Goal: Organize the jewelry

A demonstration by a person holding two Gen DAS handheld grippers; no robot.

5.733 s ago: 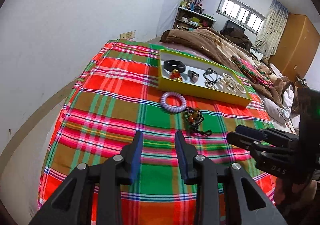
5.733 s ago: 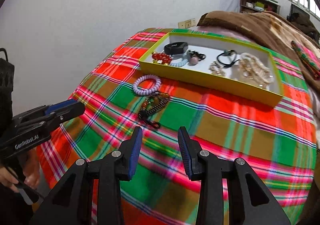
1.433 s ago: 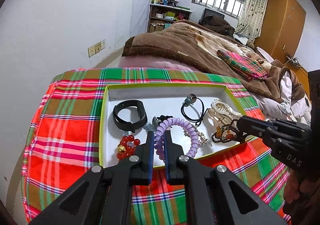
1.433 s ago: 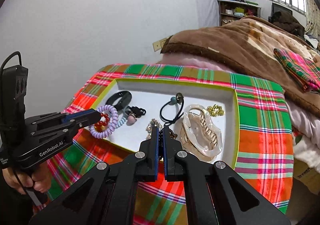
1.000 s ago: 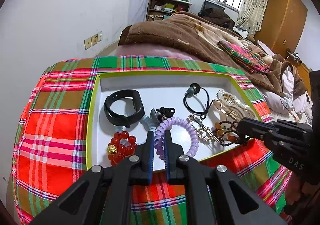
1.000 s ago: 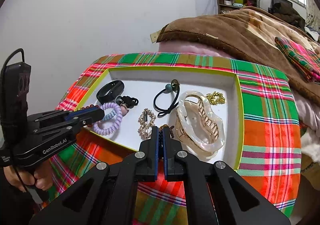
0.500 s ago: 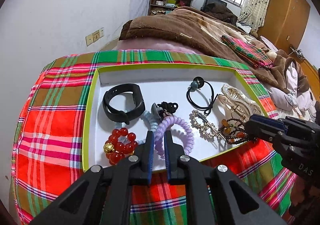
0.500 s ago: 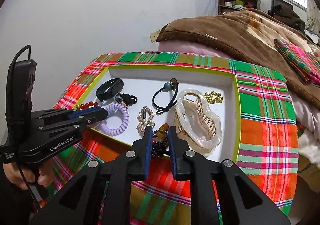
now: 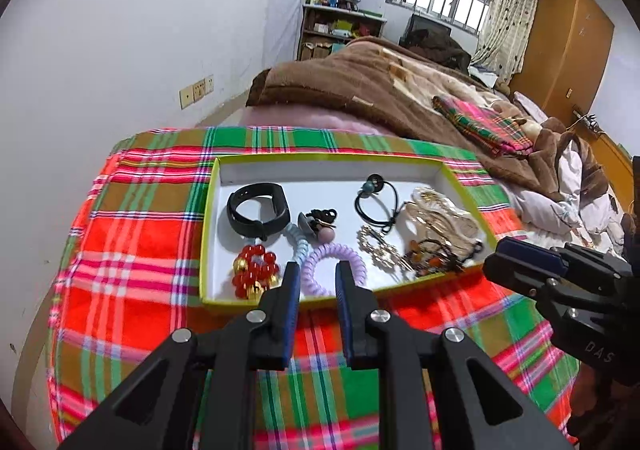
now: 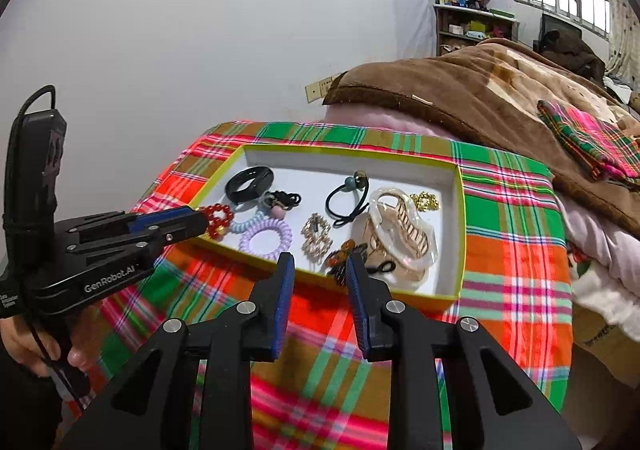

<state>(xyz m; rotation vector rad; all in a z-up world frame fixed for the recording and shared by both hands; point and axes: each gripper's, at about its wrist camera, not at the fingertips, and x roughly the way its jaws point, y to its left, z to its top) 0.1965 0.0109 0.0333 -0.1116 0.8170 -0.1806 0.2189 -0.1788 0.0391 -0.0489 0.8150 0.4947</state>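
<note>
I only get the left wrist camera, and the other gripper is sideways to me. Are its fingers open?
Observer: Yes. In the right wrist view the right gripper has its fingers wide apart, gripping nothing.
Operator: And who is holding my gripper? I can't see behind it.
Observer: A bare hand is wrapped round the handle of the left gripper, low at the left edge of that view.

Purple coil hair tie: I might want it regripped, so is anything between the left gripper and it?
Nothing visible: the left gripper is open right before the purple coil hair tie in the tray.
</note>
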